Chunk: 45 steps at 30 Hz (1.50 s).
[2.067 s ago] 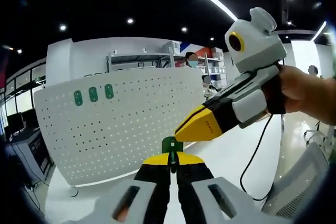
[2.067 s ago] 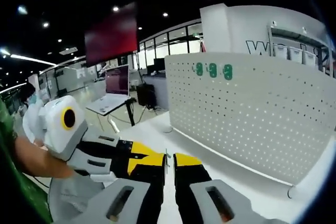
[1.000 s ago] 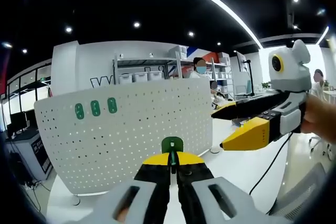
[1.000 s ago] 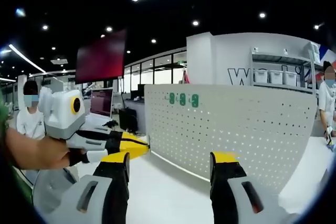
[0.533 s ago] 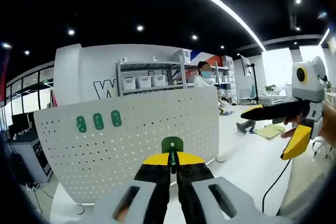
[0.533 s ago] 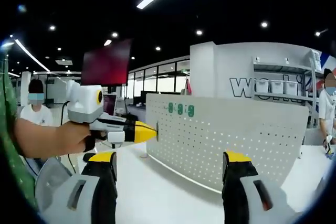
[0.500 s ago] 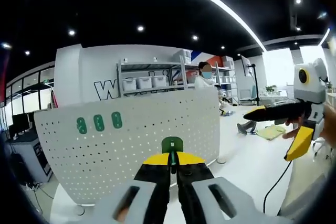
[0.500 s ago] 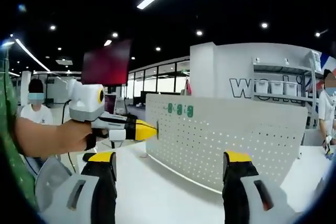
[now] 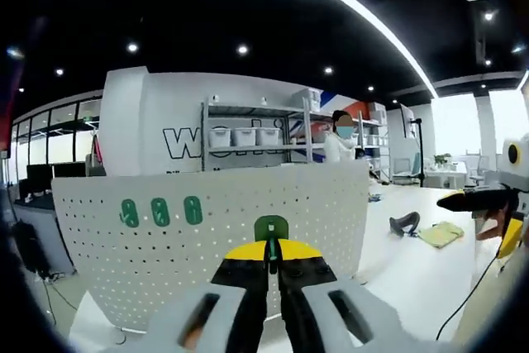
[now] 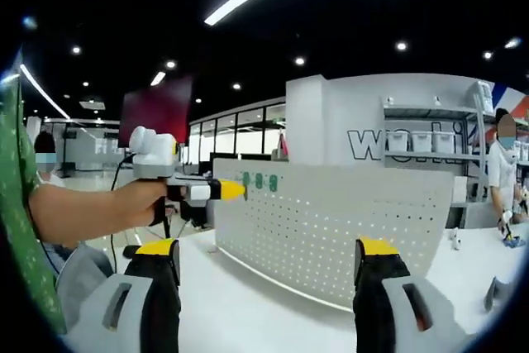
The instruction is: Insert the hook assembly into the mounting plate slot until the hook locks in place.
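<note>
- Three green hooks (image 9: 158, 212) are already sitting in a row near the top left of the white pegboard (image 9: 273, 204), so that row looks like where the next one belongs.
- Moving right in the left gripper view, the left gripper (image 9: 271, 255) has its yellow-tipped jaws pinched together on one more green hook (image 9: 270, 228), whose rounded top pokes up just above the tips.
- That hook is in front of the board's middle, lower than the mounted row and off to its right, and I'd say not touching the board yet.
- Far right of that view, the right gripper (image 9: 496, 221) hangs well away from the board with a hand around it.
- Step-wise this reads as the carry and line-up part: hook gripped, not inserted.
- Next move, as I see it, is to bring the hook up and left toward a free hole beside the third one, square it to the board, then push until it catches.
- Over in the right gripper view, the left one is held out with its tip right by the board's top left corner and the green row.
- Right gripper's own jaws are spread wide, nothing between them, the board standing between and beyond them.
</note>
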Each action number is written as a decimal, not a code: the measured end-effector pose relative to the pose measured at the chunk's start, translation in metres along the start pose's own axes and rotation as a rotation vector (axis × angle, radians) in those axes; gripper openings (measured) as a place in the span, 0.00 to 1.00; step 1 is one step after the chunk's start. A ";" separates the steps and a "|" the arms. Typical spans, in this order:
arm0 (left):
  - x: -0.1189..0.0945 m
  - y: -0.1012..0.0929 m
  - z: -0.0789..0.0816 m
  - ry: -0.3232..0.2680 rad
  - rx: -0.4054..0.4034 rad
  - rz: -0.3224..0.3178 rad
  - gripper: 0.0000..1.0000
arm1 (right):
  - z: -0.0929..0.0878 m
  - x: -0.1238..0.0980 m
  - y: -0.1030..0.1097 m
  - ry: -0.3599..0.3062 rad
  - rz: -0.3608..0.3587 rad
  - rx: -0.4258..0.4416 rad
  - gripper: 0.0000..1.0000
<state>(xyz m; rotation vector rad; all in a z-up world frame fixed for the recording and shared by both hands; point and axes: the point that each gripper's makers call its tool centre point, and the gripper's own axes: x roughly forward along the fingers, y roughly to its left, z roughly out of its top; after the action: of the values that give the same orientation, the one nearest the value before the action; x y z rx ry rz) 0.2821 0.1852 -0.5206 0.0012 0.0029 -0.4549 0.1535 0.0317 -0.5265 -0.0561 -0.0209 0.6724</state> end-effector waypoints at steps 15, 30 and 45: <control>0.039 0.011 0.006 -0.024 -0.035 0.096 0.03 | 0.009 -0.008 -0.019 -0.019 0.006 -0.011 0.89; 0.081 0.037 0.007 -0.022 -0.053 0.197 0.03 | 0.003 -0.010 -0.045 -0.031 -0.009 0.017 0.89; 0.109 0.048 0.001 0.013 -0.039 0.254 0.03 | 0.006 -0.012 -0.059 -0.049 -0.019 0.017 0.89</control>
<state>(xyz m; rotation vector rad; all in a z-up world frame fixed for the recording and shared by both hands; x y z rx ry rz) 0.4011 0.1807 -0.5197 -0.0339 0.0239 -0.2013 0.1803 -0.0215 -0.5171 -0.0235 -0.0631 0.6548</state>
